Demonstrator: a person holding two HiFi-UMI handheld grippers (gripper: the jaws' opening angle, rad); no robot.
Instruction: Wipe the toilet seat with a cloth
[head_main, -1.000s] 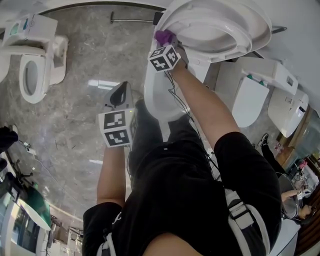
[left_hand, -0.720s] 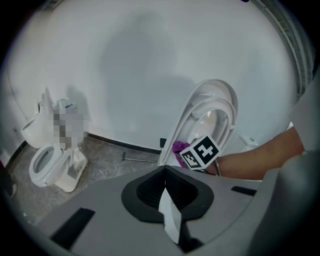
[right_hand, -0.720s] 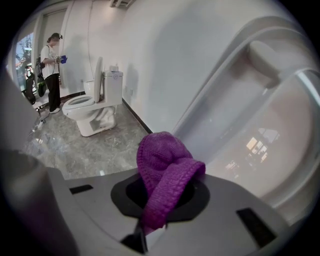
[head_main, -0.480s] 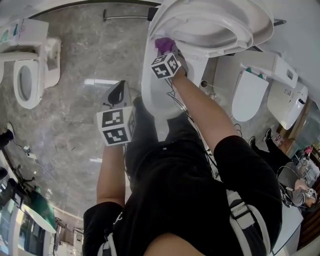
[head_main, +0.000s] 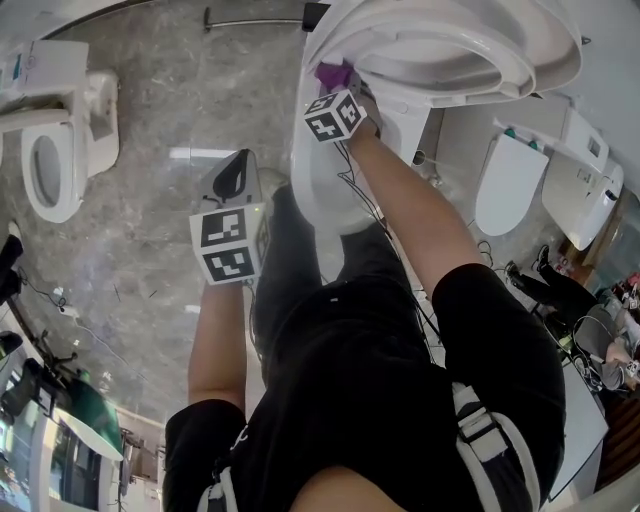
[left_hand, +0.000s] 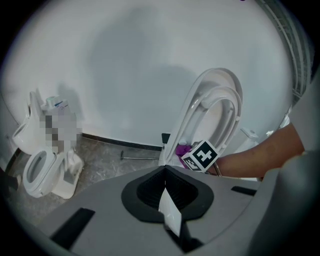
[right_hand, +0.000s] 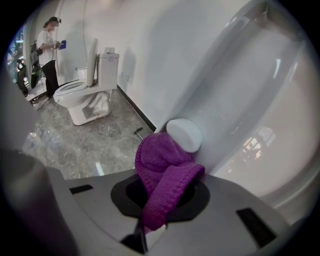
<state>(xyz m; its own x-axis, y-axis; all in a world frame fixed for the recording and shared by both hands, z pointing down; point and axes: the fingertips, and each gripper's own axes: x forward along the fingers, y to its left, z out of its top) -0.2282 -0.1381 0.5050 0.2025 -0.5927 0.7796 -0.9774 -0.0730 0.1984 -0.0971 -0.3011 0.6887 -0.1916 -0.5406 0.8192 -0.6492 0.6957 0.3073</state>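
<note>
The white toilet seat (head_main: 470, 50) stands raised against its lid, seen also in the left gripper view (left_hand: 227, 107). My right gripper (head_main: 340, 88) is shut on a purple knitted cloth (head_main: 333, 72) and holds it against the seat's lower end. In the right gripper view the cloth (right_hand: 162, 167) bulges out of the jaws, touching the seat's glossy underside (right_hand: 260, 100) beside a round white bumper (right_hand: 184, 134). My left gripper (head_main: 238, 182) hangs lower left of the bowl (head_main: 320, 190), shut and with nothing in it (left_hand: 167, 200).
Another toilet (head_main: 55, 140) stands at the left on the grey marble floor (head_main: 150, 270); more white toilets (head_main: 510, 185) line the right. A metal rod (head_main: 250, 17) lies by the wall. A person (right_hand: 50, 45) stands beside a far toilet (right_hand: 85, 95).
The right gripper has slid a little down the raised seat with the cloth still in it. The left gripper has sunk slightly and stays shut.
</note>
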